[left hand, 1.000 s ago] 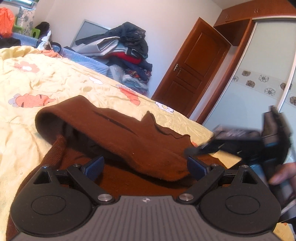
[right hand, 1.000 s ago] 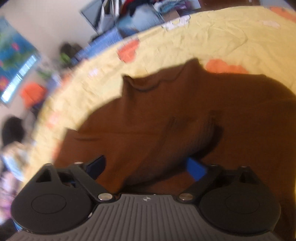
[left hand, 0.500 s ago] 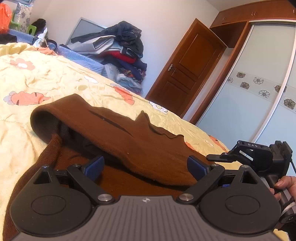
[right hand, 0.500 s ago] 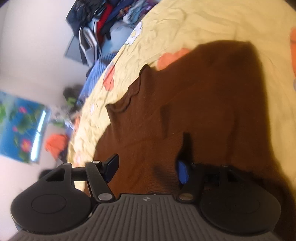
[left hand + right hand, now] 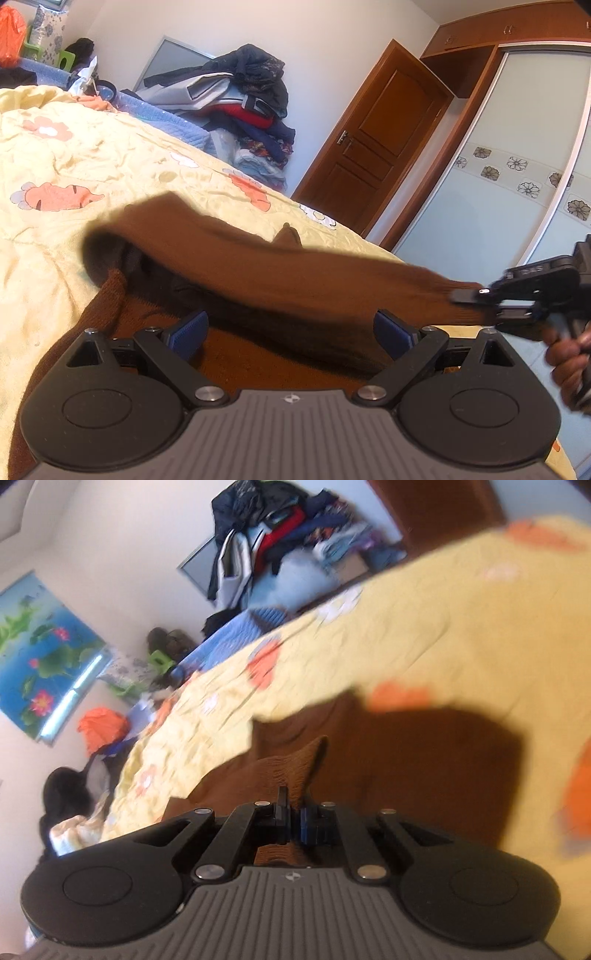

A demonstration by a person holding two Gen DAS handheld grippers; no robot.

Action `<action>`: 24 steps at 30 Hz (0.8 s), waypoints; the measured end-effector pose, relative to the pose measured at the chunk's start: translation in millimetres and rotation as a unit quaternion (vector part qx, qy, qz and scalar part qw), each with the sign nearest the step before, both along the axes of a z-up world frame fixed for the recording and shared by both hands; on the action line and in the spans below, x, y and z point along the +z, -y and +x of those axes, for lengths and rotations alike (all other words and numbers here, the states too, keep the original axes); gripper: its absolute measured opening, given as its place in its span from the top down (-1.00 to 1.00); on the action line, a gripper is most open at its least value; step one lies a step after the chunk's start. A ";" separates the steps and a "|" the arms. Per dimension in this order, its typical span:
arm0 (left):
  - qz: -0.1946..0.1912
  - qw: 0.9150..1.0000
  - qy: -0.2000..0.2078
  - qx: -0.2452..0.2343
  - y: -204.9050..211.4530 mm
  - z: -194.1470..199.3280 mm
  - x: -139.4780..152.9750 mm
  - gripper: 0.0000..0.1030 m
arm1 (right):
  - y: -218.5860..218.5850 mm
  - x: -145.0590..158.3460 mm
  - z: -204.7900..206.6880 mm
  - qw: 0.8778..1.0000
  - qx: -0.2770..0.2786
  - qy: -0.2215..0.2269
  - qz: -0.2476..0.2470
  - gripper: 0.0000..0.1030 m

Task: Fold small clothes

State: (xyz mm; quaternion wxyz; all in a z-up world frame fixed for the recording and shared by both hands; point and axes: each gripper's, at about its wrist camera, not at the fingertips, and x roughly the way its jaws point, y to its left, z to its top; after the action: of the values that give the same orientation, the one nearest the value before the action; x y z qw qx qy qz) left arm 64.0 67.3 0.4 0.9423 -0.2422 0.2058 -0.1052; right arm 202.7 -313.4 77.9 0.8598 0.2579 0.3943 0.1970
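1. The brown sweater lies on the yellow bedspread, its body spread under both grippers toward the near edge of the bed. One sleeve is raised off the body and stretched out sideways.

2. The right gripper has its jaws pinched together on the ribbed cuff of that sleeve. In the left wrist view the same gripper holds the sleeve end off to the right, above the bed's edge.

3. The left gripper is spread wide and empty, its blue pads low over the sweater body and just under the raised sleeve.

4. Risk: only a small bite of cuff sits between the right jaws. A sharp pull could, I judge, slide the knit out and drop the sleeve in a heap.

5. Risk: nothing pins the body. If the sleeve is carried across, the whole sweater may drag along the slippery, wrinkled bedspread and skew the fold.

6. Risk: the knit looks soft and stretchy, so tension may lengthen the sleeve rather than move it, leaving a crooked fold line.

7. Risk: the left gripper's open fingers sit close beneath the sleeve and could snag it as it comes down.
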 end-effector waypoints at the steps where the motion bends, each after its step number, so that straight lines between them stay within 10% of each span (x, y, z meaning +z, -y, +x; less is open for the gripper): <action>1: 0.000 1.000 0.000 -0.001 0.1 0.4 0.0 -0.88 | 15.2 4.4 3.0 1.000 -0.012 0.001 -0.008 0.77; 7: 0.005 1.000 0.003 -0.006 2.8 0.7 0.8 -0.88 | 82.1 -9.6 15.6 0.996 -0.079 -0.035 -0.034 0.77; 15: 0.007 1.000 0.000 -0.002 1.4 2.7 0.5 -0.88 | 33.8 -28.2 20.3 0.997 -0.033 -0.050 -0.056 0.76; 18: 0.008 1.000 -0.003 -0.002 1.1 2.6 0.2 -0.88 | -8.8 -24.7 21.3 0.997 0.020 -0.060 -0.043 0.15; 19: 0.008 1.000 -0.003 -0.001 1.0 2.4 0.2 -0.88 | -20.3 -22.1 20.8 0.997 0.037 -0.051 -0.047 -0.56; 20: 0.008 1.000 -0.003 0.000 1.6 1.6 0.2 -0.88 | -25.1 -16.2 17.3 0.998 0.033 -0.027 -0.055 -0.84; 24: 0.007 1.000 -0.004 0.001 1.1 0.9 0.3 -0.88 | -10.7 -13.1 12.8 0.998 0.014 -0.018 0.053 -0.64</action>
State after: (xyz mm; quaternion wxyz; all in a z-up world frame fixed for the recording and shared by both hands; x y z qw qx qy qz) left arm 64.9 66.2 0.7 0.9434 -0.2358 0.2098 -0.1017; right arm 215.5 -302.7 64.8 0.8351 0.3010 0.4018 0.2248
